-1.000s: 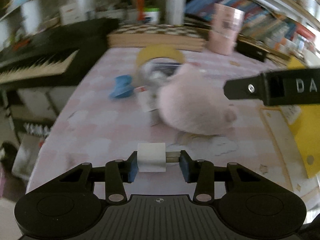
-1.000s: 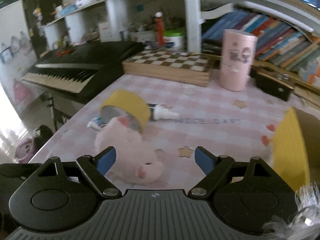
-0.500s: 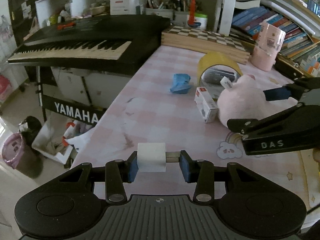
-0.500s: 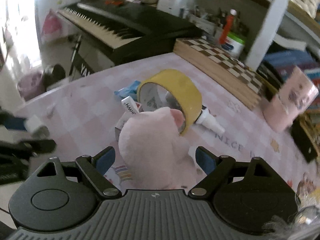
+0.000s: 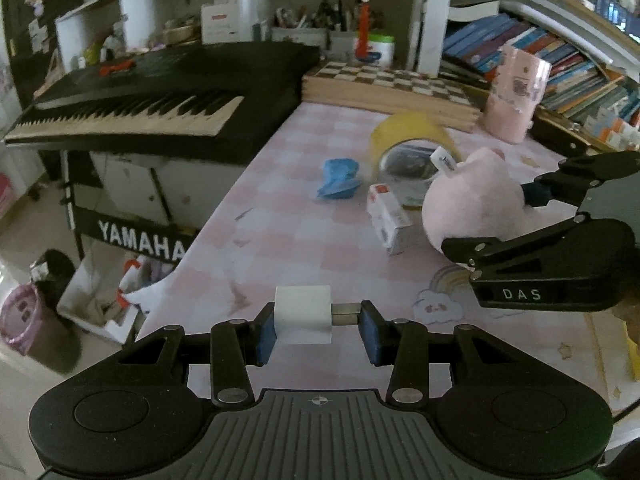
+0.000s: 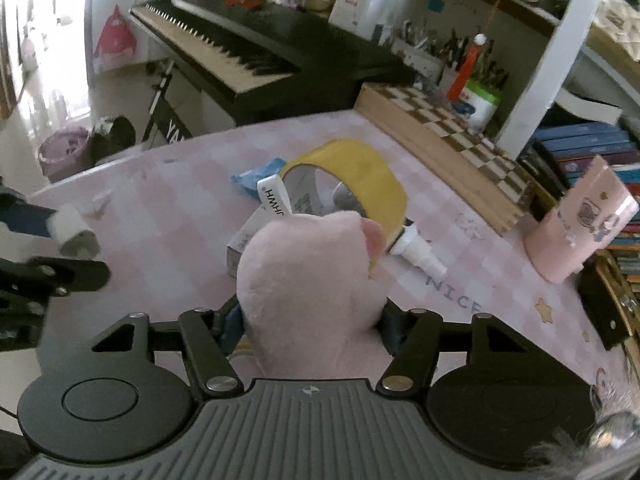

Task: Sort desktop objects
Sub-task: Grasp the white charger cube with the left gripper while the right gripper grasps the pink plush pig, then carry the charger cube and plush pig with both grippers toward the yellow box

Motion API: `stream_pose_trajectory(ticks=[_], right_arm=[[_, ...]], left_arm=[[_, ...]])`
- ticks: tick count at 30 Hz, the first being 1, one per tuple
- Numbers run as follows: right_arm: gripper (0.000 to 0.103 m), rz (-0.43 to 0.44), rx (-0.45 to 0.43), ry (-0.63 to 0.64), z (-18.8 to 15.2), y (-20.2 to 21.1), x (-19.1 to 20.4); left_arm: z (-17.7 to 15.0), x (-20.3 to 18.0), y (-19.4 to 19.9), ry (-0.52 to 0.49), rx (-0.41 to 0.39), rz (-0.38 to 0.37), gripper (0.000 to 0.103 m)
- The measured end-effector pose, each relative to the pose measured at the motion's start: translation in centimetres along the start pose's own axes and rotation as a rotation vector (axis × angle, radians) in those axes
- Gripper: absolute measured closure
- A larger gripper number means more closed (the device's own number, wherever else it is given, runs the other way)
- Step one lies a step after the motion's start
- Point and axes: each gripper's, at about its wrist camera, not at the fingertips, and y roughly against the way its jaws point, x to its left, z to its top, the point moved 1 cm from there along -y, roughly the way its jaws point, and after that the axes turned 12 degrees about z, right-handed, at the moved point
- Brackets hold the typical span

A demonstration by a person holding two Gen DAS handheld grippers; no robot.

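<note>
Pink desk (image 5: 304,240): right tongs (image 6: 310,320) now pinch plush (image 6: 308,280); left tongs (image 5: 318,330) still pinch charger (image 5: 303,314).

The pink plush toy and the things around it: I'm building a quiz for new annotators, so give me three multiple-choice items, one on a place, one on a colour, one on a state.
1. Where does the blue crumpled wrapper lie?
A. on the keyboard
B. on the pink tablecloth, left of the tape roll in the left wrist view
C. on the chessboard

2. What colour is the tape roll's outer band?
A. yellow
B. green
C. red

3. What is the right gripper doing?
A. hanging open above the table
B. shut on the small box
C. shut on the pink plush toy

Answers:
1 B: the wrapper rests on the cloth beside the roll.
2 A: both views show a yellow band.
3 C: the plush fills the gap between the right fingers, while the left gripper holds a white charger plug.
</note>
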Motion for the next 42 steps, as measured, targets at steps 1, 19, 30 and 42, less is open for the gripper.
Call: stream_pose_trajectory(ticks=[1,19,30,42], right_arm=[[0.042,-0.003,-0.010,-0.015,-0.1,0.5,0.0],[0.042,-0.128,-0.191,-0.509,-2.2,9.6,-0.2],[0.042,-0.196,-0.168,-0.608,-4.7,10.9,4.4],[0.042,-0.220,-0.154,-0.637,-5.3,11.5,10.4]], left_arm=[[0.1,-0.1,0.2,-0.006,-0.008,-0.008,0.062],[2.5,0.1,4.3,-0.093,-0.172,-0.188,0.062],[0.5,1.9,5.8,-0.155,-0.185,-0.261,0.062],[-2.7,5.4,7.8,-0.200,-0.178,-0.313,0.062]])
